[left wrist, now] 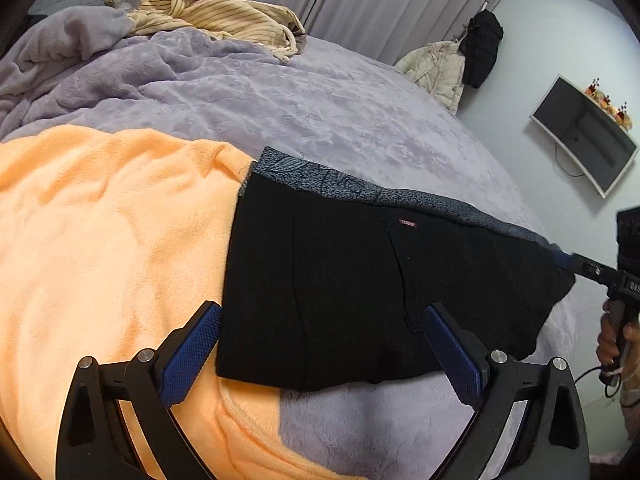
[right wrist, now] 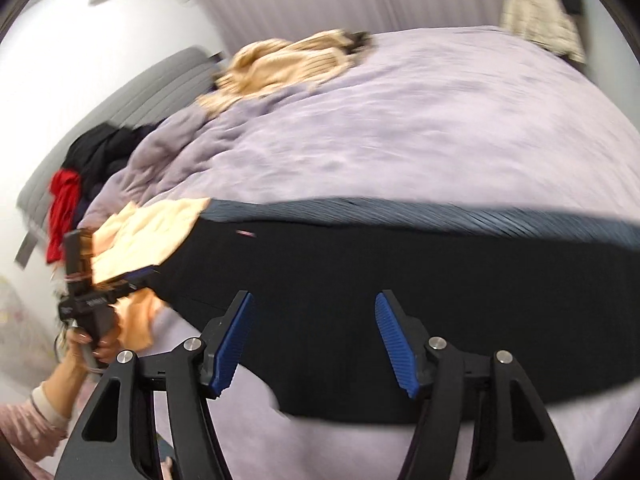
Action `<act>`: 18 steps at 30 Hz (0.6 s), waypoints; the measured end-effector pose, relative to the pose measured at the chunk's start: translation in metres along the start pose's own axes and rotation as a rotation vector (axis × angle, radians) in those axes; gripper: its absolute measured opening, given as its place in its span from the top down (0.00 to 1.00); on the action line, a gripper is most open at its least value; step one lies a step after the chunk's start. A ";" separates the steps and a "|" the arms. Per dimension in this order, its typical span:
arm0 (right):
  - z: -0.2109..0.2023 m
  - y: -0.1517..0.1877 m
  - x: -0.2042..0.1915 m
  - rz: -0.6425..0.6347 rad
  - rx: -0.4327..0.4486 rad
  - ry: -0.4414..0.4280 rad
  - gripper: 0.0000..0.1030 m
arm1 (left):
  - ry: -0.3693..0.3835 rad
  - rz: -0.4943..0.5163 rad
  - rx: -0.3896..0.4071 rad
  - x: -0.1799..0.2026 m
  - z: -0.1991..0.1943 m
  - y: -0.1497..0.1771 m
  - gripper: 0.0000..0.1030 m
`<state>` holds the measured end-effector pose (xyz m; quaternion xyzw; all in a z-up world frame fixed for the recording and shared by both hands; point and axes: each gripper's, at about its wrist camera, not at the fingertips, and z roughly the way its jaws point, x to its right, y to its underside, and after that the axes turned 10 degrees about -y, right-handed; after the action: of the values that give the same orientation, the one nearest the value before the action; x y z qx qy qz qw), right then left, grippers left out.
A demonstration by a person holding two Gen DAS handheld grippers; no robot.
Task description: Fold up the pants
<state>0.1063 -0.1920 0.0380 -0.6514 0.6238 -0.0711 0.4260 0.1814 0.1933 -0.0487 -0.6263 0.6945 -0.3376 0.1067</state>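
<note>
Across the lilac plush bed [left wrist: 340, 104] my folded black pants [left wrist: 360, 280] lie half on an orange fleece blanket [left wrist: 100, 240]; both my left tool [left wrist: 320, 356] and right tool [right wrist: 316, 340] gape empty, so a shallow pinch could drag only the top layer and undo the fold.

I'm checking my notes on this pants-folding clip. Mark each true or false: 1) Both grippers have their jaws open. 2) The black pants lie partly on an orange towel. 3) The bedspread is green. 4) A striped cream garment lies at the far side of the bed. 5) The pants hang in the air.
1) True: left gripper and right gripper both stand open.
2) True: black pants, orange towel.
3) False: the bedspread is lilac.
4) True: striped cream garment.
5) False: they lie flat on the bed.
</note>
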 end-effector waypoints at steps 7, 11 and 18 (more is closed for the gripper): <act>0.159 -0.077 -0.100 -0.244 -0.258 -0.058 0.35 | 0.110 -0.023 0.019 -0.012 0.005 0.007 0.02; 0.241 -0.098 -0.123 -0.343 -0.376 -0.034 0.35 | 0.164 -0.005 0.016 -0.015 0.005 0.006 0.02; 0.312 -0.116 -0.119 -0.341 -0.528 -0.087 0.92 | 0.228 0.054 -0.003 -0.016 0.008 0.004 0.02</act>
<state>0.3629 0.0407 -0.0307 -0.8371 0.4837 0.0508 0.2504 0.1857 0.2053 -0.0620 -0.5649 0.7194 -0.4026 0.0352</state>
